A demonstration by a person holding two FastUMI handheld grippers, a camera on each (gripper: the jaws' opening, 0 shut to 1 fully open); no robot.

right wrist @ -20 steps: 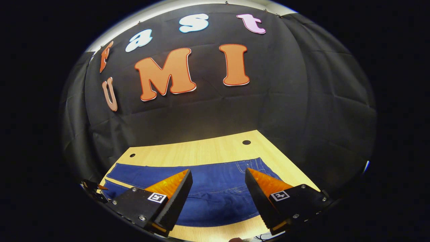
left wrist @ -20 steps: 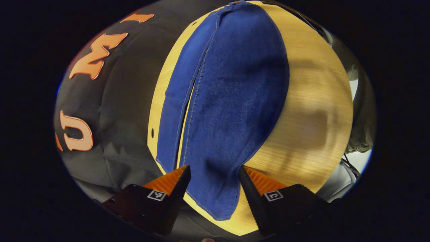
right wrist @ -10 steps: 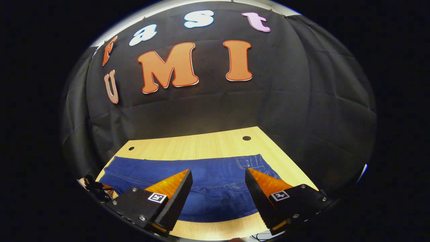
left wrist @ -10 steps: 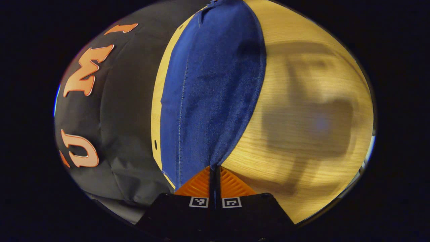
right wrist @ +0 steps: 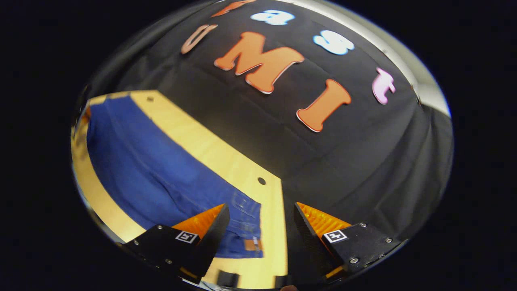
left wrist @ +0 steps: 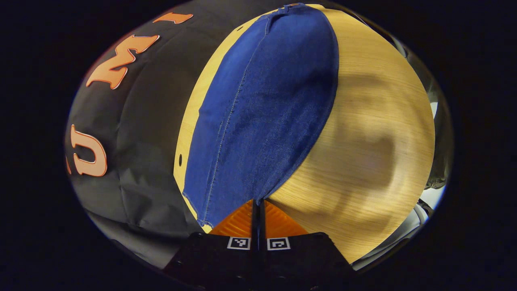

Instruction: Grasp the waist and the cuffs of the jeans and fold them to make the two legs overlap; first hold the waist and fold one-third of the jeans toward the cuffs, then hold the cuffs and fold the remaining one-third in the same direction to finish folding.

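Jeans lying flat on wooden surface; left gripper fingers pinching cuff end; right gripper fingers gaping wide, holding nothing, hovering near waist.

- In the left gripper view, the closed left claw covers the jeans' cuff end, so the pinched hem is hidden.
- In the right gripper view, the right claw's left finger hides part of the waist.
- The far cuff end there is blurred, and a dark shape at the bench edge, perhaps the other claw, is too small to tell.
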